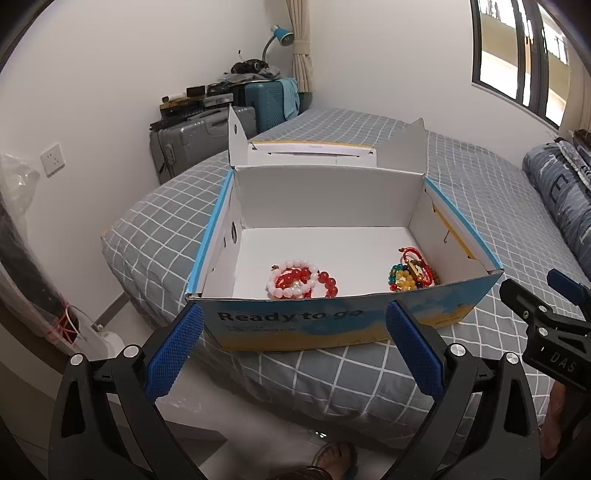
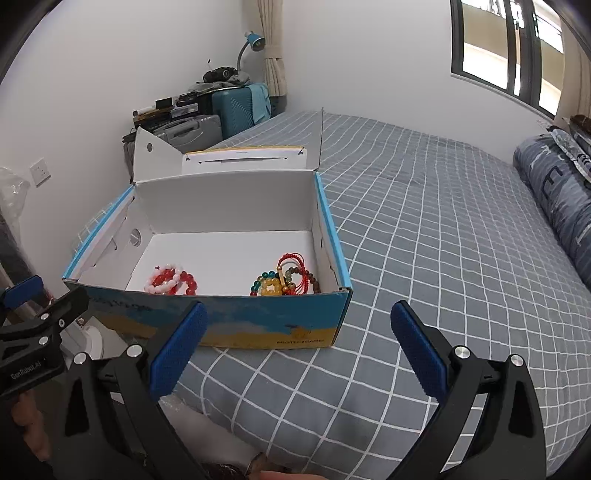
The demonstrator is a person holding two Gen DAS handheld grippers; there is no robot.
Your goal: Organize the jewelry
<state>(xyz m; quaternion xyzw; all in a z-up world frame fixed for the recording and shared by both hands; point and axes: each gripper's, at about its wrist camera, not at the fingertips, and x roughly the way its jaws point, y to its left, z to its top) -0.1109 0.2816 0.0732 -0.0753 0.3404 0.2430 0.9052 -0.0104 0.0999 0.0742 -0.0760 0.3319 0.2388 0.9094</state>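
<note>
An open cardboard box (image 1: pixel 332 321) (image 2: pixel 240 321), blue and yellow outside, white inside, sits on the bed near its foot edge. Inside, red and white bead bracelets (image 1: pixel 301 282) (image 2: pixel 171 281) lie at front left. A heap of multicoloured beads and red cords (image 1: pixel 412 273) (image 2: pixel 286 280) lies at front right. My left gripper (image 1: pixel 295 347) is open and empty, in front of the box's near wall. My right gripper (image 2: pixel 299 347) is open and empty, in front of the box's right corner. Each gripper shows at the edge of the other's view.
The bed has a grey checked sheet (image 2: pixel 424 240). A rolled blue quilt (image 2: pixel 554 199) lies along its right side. Suitcases (image 1: pixel 192 144) and clutter stand by the far wall, with a blue lamp (image 1: pixel 280 35). The floor and a sandalled foot (image 1: pixel 334 459) are below the bed's edge.
</note>
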